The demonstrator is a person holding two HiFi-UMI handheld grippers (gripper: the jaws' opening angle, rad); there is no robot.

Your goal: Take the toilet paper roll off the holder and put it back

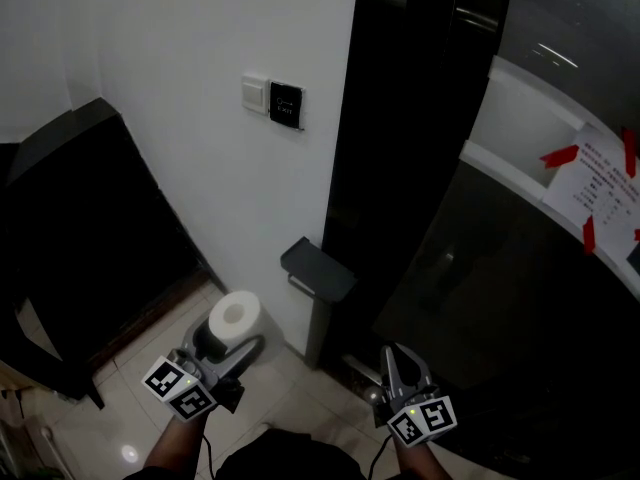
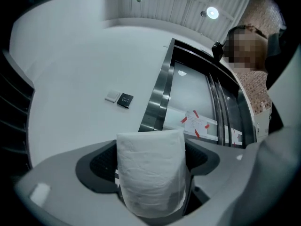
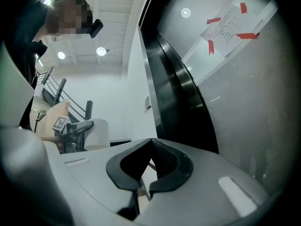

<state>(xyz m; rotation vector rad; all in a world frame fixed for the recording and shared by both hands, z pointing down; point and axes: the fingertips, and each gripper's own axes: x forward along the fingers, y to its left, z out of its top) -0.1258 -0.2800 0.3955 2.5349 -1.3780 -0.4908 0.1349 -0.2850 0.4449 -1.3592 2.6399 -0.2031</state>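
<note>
A white toilet paper roll [image 1: 235, 315] stands upright between the jaws of my left gripper [image 1: 228, 346], which is shut on it low at the left, over the floor tiles. In the left gripper view the roll [image 2: 150, 173] fills the gap between both dark pads. The black holder [image 1: 318, 270] juts from the white wall just right of and above the roll, with nothing on it. My right gripper [image 1: 393, 361] hangs at the lower right, shut and empty, its pads meeting at the tips [image 3: 151, 142]. The right gripper view also catches the roll [image 3: 96, 134] off to its left.
Two switch plates [image 1: 272, 99] sit on the white wall above the holder. A tall black frame [image 1: 400, 118] stands right of the holder, beside dark glass with a notice [image 1: 600, 183] held by red tape. A dark structure [image 1: 80, 218] fills the left.
</note>
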